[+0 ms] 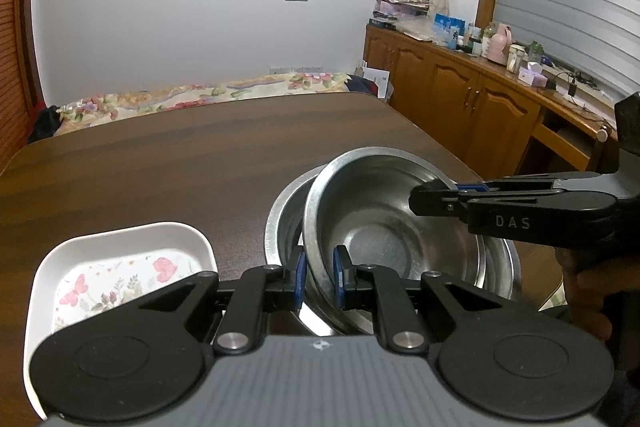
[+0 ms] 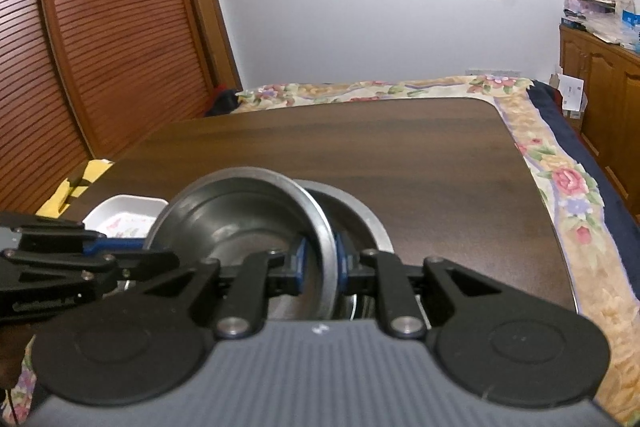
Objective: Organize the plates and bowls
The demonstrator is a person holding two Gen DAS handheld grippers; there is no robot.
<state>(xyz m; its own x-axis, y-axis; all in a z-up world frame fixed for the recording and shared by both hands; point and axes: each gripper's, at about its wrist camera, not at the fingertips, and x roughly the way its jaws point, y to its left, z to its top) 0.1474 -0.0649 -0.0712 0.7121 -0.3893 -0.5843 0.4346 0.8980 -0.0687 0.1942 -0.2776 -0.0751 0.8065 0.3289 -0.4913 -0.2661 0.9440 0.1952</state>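
Both claws pinch the thin rim of the shiny round steel bowl [image 1: 372,223], the left claw [image 1: 320,277] near, the right claw [image 1: 434,201] opposite. It sits tilted inside a second steel bowl [image 1: 280,223] on the brown wooden desk [image 1: 200,155]. Steel is hard, light and slippery, so the rim looks best to hold.

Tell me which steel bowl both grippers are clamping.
The upper bowl, tilted inside the lower bowl. The left gripper pinches its near rim and the right gripper its far rim; the lower one sits ungripped on the table.
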